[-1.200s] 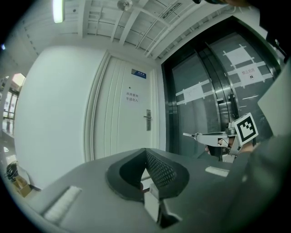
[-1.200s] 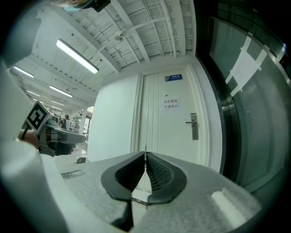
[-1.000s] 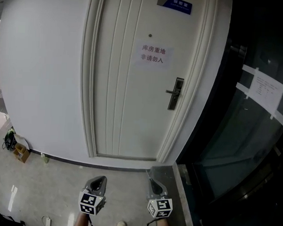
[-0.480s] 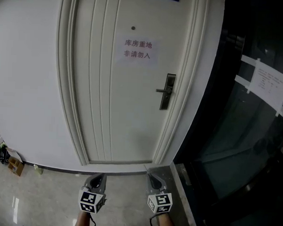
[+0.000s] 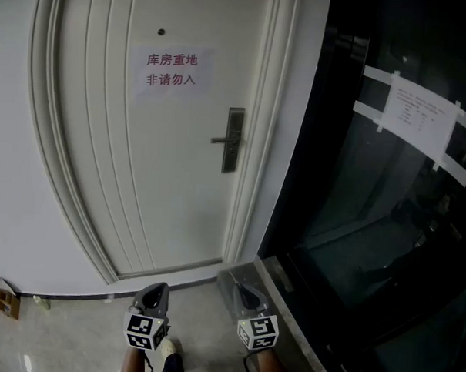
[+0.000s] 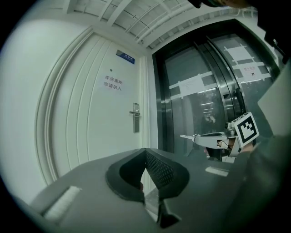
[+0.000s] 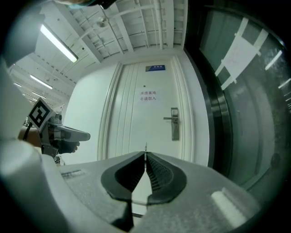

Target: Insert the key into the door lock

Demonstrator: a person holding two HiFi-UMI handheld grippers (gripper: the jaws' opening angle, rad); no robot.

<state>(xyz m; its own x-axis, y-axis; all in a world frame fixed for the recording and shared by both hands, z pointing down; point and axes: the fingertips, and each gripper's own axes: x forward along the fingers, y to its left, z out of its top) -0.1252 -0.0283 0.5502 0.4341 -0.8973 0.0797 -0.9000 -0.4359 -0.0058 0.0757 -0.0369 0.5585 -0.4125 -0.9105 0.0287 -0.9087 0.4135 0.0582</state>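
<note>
**Key (image 7: 145, 147) well short of the lock (image 5: 233, 140)**

My right gripper (image 5: 242, 288) is squeezed tight on the key. Only a thin tip pokes out past the jaws. My left gripper (image 5: 159, 288) is closed too, and I see nothing in it. Both sit low and near me. The lock is far off, on the right side of the door (image 5: 141, 177). I cannot see the keyhole from here. If I come in crooked, the thin tip may hit the plate, twist in the jaws and drop. The glass (image 5: 385, 226) is close on my right, so I could bump it.
</note>
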